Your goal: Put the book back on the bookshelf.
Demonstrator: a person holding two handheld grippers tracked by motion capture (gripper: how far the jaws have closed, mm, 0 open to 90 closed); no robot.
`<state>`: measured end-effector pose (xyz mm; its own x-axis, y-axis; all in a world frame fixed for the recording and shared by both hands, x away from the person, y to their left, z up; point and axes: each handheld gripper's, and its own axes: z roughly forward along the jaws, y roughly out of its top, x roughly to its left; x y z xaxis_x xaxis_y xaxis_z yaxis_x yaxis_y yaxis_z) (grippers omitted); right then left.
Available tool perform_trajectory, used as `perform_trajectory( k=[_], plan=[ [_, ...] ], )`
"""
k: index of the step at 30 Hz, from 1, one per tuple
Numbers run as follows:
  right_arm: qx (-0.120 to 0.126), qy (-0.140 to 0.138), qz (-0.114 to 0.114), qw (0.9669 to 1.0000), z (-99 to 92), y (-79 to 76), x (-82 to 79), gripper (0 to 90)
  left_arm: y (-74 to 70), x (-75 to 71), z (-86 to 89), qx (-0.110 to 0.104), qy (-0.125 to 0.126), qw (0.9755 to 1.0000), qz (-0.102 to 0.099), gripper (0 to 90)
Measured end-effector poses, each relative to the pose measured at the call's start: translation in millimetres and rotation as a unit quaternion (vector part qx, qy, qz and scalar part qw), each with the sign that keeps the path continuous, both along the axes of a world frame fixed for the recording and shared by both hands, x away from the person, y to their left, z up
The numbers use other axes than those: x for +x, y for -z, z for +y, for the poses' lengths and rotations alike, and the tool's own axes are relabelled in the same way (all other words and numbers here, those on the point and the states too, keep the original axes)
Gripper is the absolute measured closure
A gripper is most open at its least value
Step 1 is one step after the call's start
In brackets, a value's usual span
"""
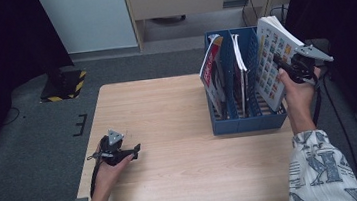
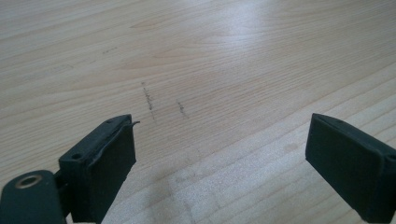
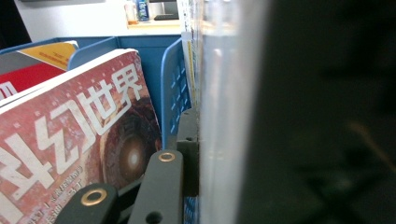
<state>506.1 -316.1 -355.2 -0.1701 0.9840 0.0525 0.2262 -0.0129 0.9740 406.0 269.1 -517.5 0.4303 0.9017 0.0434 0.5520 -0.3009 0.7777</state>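
My right gripper (image 1: 283,67) is shut on a thick book (image 1: 272,55) whose cover is a grid of small colourful pictures. It holds the book tilted over the right compartment of a blue file rack (image 1: 249,120), with the lower corner down inside. In the right gripper view the book's page edge (image 3: 224,93) runs between my jaws, beside a blue divider (image 3: 175,88). A red magazine (image 1: 212,74) leans in the left compartment, and a red-brown magazine (image 3: 84,140) with white characters stands beyond the divider. My left gripper (image 1: 133,153) rests open on the table, with only bare wood (image 2: 196,56) between its pads.
A thin white magazine (image 1: 240,69) stands in the rack's middle slot. The rack stands at the table's right side, close to the edge. Beyond the wooden table (image 1: 157,107) lie grey carpet, a black and yellow block (image 1: 64,85) and a desk's legs.
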Motion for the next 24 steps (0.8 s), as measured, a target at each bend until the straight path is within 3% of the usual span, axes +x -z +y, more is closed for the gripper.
perform_trajectory(
  k=[13,24],
  plan=[
    [0.003,0.005,0.005,1.0,1.5,21.3,5.7,74.0,-0.1,0.2,-0.2,-0.001,0.0,1.0,0.0,8.1],
    [0.008,0.008,0.006,0.9999,3.1,30.4,8.6,74.0,0.3,0.5,-0.3,-0.001,-0.001,1.0,0.0,8.1]
  ],
)
